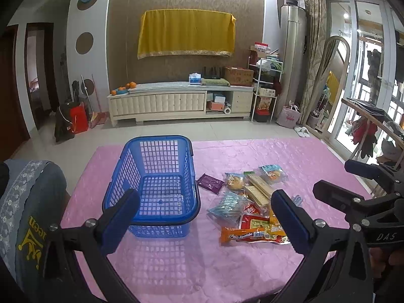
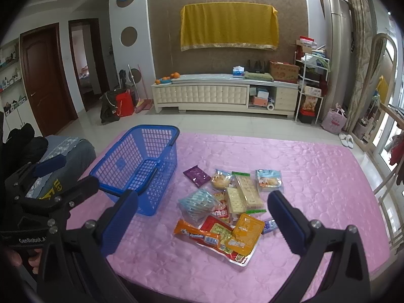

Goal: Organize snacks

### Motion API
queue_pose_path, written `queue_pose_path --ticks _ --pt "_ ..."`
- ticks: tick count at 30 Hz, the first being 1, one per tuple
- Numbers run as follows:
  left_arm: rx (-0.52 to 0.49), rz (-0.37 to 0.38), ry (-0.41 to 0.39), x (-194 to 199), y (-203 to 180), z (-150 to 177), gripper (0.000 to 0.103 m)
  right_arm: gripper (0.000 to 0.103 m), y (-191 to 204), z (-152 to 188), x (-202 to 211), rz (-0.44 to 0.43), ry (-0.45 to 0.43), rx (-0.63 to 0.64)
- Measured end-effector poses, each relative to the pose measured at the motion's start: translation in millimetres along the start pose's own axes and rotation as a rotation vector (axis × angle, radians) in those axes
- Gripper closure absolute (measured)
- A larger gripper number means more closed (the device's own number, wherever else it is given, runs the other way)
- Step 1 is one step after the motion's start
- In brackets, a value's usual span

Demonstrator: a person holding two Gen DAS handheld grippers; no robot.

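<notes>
Pretty much at square one here. The blue plastic lattice basket (image 1: 161,189) sits on the pink quilted surface (image 1: 290,156), centre-left of the left wrist view, and I can see right through to its bottom: nothing in it. All the snacks are loose in one heap just to the right of the basket, not touching it as far as I can tell.

What's in the heap, from the right wrist view: a small purple foil packet (image 2: 197,175) at the upper left of the pile, closest to the basket; a round bun in clear wrap (image 2: 221,179) beside it; two long cracker packs with green ends (image 2: 243,194) through the middle; a light-blue printed packet (image 2: 269,179) at the upper right; a clear bag of pale blue wrapped sweets (image 2: 198,203) on the left; and at the bottom an orange sausage-style stick pack (image 2: 195,234), a red pouch (image 2: 218,228) and a flat orange-yellow pack (image 2: 246,232), overlapping each other.

Left claw (image 1: 204,219) is spread wide with nothing in it, hanging over the near edge of the basket. Right claw (image 2: 202,224) is also spread wide and empty, lined up over the bottom of the snack pile. My read: zero items sorted, everything left to move, and the right one looks set to take the first pick.
</notes>
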State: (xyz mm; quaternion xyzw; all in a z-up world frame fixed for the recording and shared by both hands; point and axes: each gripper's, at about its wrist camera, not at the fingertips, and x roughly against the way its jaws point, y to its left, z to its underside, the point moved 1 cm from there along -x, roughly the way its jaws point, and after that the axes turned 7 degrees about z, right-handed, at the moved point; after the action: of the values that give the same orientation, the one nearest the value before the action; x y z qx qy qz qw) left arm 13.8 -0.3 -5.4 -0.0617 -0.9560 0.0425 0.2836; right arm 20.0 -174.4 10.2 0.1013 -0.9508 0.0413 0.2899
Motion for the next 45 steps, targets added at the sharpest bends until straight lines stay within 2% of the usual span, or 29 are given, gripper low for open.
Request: queue_pose_path --ticks 45 --pt "0.012 0.018 0.024 5.3 2.3 -3.0 0.0 0.0 -0.4 0.7 -0.2 -0.01 0.033 0.012"
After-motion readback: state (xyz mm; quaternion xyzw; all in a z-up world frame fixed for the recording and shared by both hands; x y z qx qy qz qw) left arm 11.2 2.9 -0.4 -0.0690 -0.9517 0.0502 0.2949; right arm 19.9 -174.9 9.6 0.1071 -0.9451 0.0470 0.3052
